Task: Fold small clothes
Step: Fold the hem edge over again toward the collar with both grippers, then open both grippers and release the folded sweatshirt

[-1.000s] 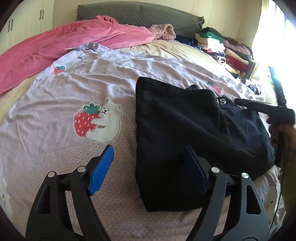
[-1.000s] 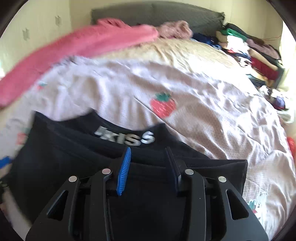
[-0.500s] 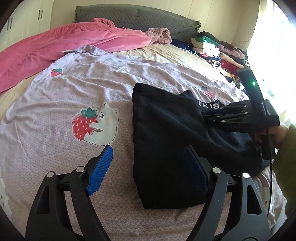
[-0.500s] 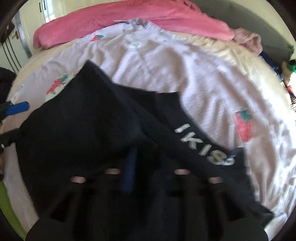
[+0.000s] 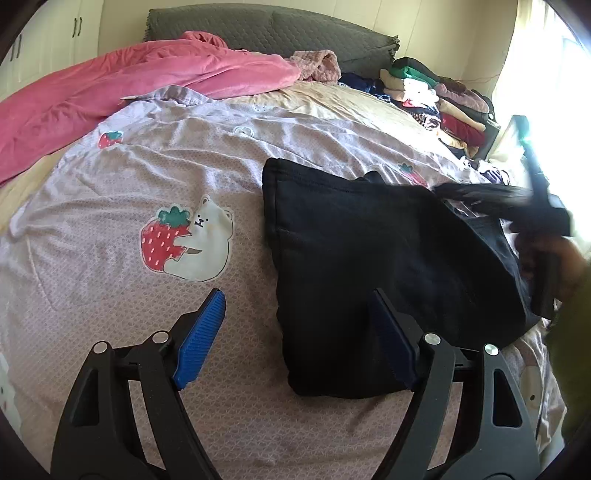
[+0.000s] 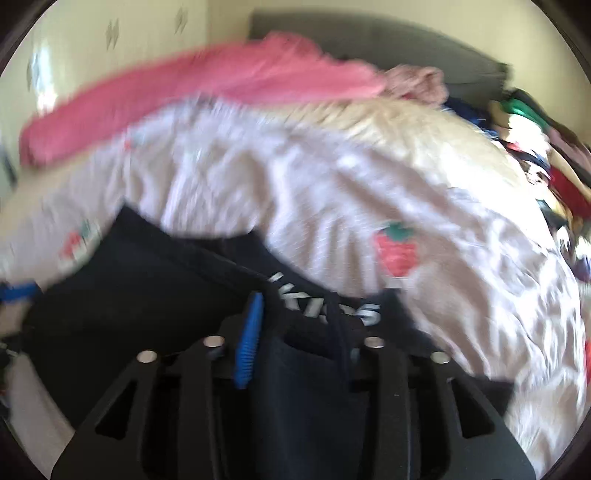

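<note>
A black garment (image 5: 369, 251) with white lettering (image 6: 325, 306) lies partly folded on the lilac strawberry-print bedspread (image 5: 147, 177). My left gripper (image 5: 295, 332) is open and empty above the garment's near left corner, its right finger over the black cloth. My right gripper (image 6: 295, 325) hovers over the garment's right side, jaws partly apart with black fabric between them; the view is blurred. It shows in the left wrist view (image 5: 517, 206) at the far right, held by a hand.
A pink blanket (image 5: 129, 85) lies across the head of the bed by a grey headboard (image 5: 277, 29). A stack of folded clothes (image 5: 443, 99) sits at the back right. A pink knit item (image 5: 317, 66) rests near the headboard.
My right gripper swung in over the garment, carrying its right part toward the left, then pulled back to the right side. My left gripper stayed open and hardly moved.
</note>
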Available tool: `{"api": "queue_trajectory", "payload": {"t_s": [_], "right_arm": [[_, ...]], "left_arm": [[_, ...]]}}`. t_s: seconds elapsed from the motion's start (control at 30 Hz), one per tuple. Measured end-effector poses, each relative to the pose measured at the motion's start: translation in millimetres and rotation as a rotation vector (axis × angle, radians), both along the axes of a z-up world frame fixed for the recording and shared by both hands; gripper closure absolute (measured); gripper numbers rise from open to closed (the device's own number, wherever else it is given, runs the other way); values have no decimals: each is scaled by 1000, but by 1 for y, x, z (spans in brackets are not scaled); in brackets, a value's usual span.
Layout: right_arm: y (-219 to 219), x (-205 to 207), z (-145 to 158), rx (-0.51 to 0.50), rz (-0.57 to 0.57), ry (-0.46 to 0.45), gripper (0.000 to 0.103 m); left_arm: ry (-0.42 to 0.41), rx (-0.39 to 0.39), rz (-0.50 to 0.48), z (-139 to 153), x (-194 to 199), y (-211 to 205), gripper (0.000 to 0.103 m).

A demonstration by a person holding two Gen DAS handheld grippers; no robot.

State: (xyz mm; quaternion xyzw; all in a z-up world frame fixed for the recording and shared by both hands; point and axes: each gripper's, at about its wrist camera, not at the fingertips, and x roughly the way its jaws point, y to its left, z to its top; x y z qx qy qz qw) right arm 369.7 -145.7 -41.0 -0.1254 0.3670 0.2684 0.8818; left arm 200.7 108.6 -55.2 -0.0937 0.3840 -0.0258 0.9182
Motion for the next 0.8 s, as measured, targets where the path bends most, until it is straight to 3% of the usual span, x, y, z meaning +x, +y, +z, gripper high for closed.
{"api": "queue_trajectory", "payload": {"t_s": [0.03, 0.1, 0.3, 0.5, 0.6, 0.7, 0.8], "right_arm": [[-23, -8, 11, 43, -42, -38, 55], [-61, -12, 16, 31, -134, -62, 55], [-148, 4, -3, -37, -391, 11, 55], [-145, 23, -33, -57, -418, 101, 50], [-137, 29, -44, -65, -386, 119, 92], [-144, 30, -44, -57, -396, 121, 92], [-163, 35, -44, -34, -478, 129, 92]], "left_arm": [[1, 1, 2, -1, 0, 0, 31], [5, -7, 6, -2, 0, 2, 31], [6, -24, -6, 5, 1, -7, 31], [102, 20, -18, -6, 17, -35, 31], [126, 42, -29, -17, 18, -38, 31], [147, 53, -48, -29, 15, -39, 31], [143, 43, -52, -36, 14, -37, 30]]}}
